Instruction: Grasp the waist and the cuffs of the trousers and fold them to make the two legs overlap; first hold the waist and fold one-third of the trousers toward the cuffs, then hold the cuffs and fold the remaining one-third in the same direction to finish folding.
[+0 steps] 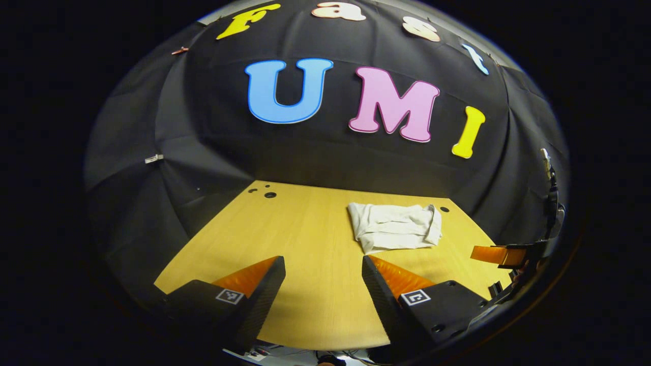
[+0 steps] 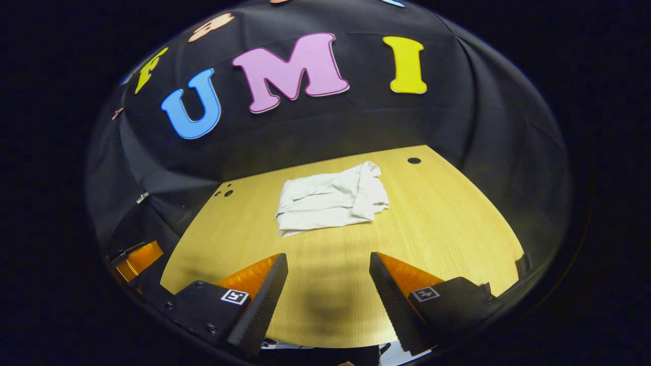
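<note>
The white trousers (image 1: 395, 226) lie folded into a compact bundle on the wooden table (image 1: 315, 244), toward its far right in the left gripper view. In the right gripper view the same trousers (image 2: 330, 199) rest near the table's (image 2: 447, 223) middle back, with a loose flap raised at their right end. My left gripper (image 1: 323, 264) is open over the table's near edge, well short of the cloth, holding nothing. My right gripper (image 2: 328, 262) is open too, hovering near the front edge with the bundle straight ahead. The right gripper (image 1: 501, 254) also appears at the far right of the left gripper view.
Black cloth walls close in the table's back and sides. Small round holes (image 1: 269, 194) mark the table's far left corner and another hole (image 2: 414, 160) sits at the far right. The other gripper's tip (image 2: 138, 258) shows at the lower left of the right gripper view.
</note>
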